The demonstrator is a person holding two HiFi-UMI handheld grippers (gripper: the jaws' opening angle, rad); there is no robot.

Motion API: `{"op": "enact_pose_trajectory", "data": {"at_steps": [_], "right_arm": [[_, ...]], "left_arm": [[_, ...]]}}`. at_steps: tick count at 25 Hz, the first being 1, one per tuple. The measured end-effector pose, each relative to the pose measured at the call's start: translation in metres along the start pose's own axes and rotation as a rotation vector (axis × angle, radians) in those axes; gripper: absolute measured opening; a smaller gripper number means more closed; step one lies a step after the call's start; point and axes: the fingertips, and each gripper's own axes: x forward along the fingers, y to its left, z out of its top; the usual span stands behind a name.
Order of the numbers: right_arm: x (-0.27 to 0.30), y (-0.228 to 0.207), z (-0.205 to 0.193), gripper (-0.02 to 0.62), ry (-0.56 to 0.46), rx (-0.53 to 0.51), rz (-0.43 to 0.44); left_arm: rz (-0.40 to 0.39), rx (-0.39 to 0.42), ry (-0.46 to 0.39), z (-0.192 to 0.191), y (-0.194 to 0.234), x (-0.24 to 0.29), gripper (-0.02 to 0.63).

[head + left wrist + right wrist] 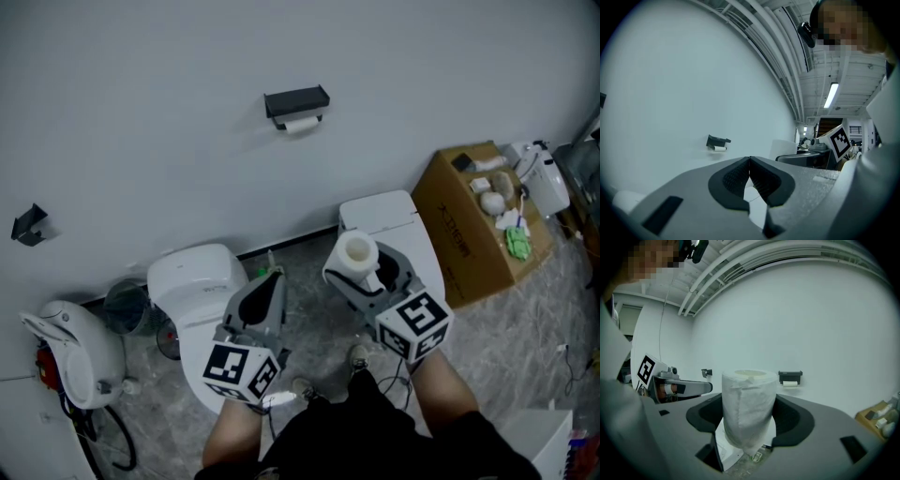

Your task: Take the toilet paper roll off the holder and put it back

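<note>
A white toilet paper roll point(357, 249) point(749, 408) stands upright between the jaws of my right gripper point(361, 267) point(749, 414), which is shut on its sides. The black holder point(296, 100) point(717, 140) point(790, 376) is fixed to the white wall well ahead of both grippers, with a strip of white paper point(301, 124) showing under it. My left gripper point(274, 277) point(749, 165) hangs to the left of the right one, shut with nothing between its pads.
Two white toilets point(192, 274) point(379, 214) stand on the floor below the grippers. A cardboard box point(469, 234) with several items sits at the right, a grey bin point(127, 306) and a white appliance point(70, 352) at the left. A small black bracket point(30, 225) is on the wall.
</note>
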Motion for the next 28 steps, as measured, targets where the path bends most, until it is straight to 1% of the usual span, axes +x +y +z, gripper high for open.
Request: {"op": "enact_pose_trajectory", "data": {"at_steps": [4,11,15,18,22,26,28], "right_arm": [[0.001,0.003,0.003,0.308,-0.018,-0.020,0.006],[-0.001,0.006,0.006,0.308,-0.021,-0.022,-0.008],[-0.002,0.000,0.006,0.308,-0.018,-0.023,-0.012],[0.001,-0.014,0.008,0.308,-0.022,-0.025,-0.007],[0.016,-0.040,0.014,0.308,-0.038,-0.023,0.024],[0.033,-0.078,0.019,0.308,-0.036,0.002,0.059],[0.042,-0.101,0.024,0.308,-0.053,-0.001,0.080]], "left_arm": [[0.006,-0.005,0.003,0.001,0.001,-0.004,0.005],[-0.007,0.005,-0.004,0.003,0.002,-0.008,0.005],[-0.003,0.002,0.004,0.002,0.002,0.000,0.005],[0.006,-0.004,0.000,0.002,0.001,0.014,0.005],[0.025,-0.008,-0.001,0.005,0.005,0.043,0.005],[0.061,0.003,0.005,0.012,0.008,0.081,0.005],[0.085,0.011,0.000,0.017,0.011,0.103,0.005]]}}
